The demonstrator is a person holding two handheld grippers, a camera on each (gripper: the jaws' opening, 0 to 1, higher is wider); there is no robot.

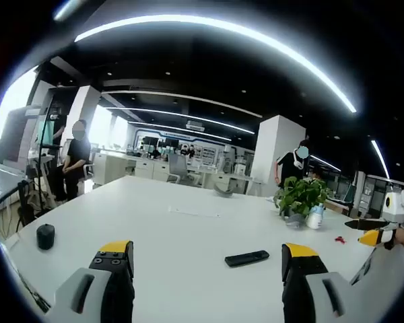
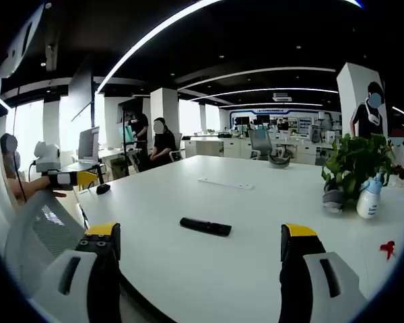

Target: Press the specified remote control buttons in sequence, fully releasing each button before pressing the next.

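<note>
While both grippers stand released, remote control lies at twelve o'clock on table: approach squarely, press with one jaw tip.

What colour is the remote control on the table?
Black; the remote control shows best in the right gripper view, on the white table.

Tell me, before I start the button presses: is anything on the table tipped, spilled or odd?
Nothing stands out. The remote lies flat on the white table, apart from the potted plant and the spray bottle, both upright. Both grippers, left and right, hang open, touching nothing.
</note>
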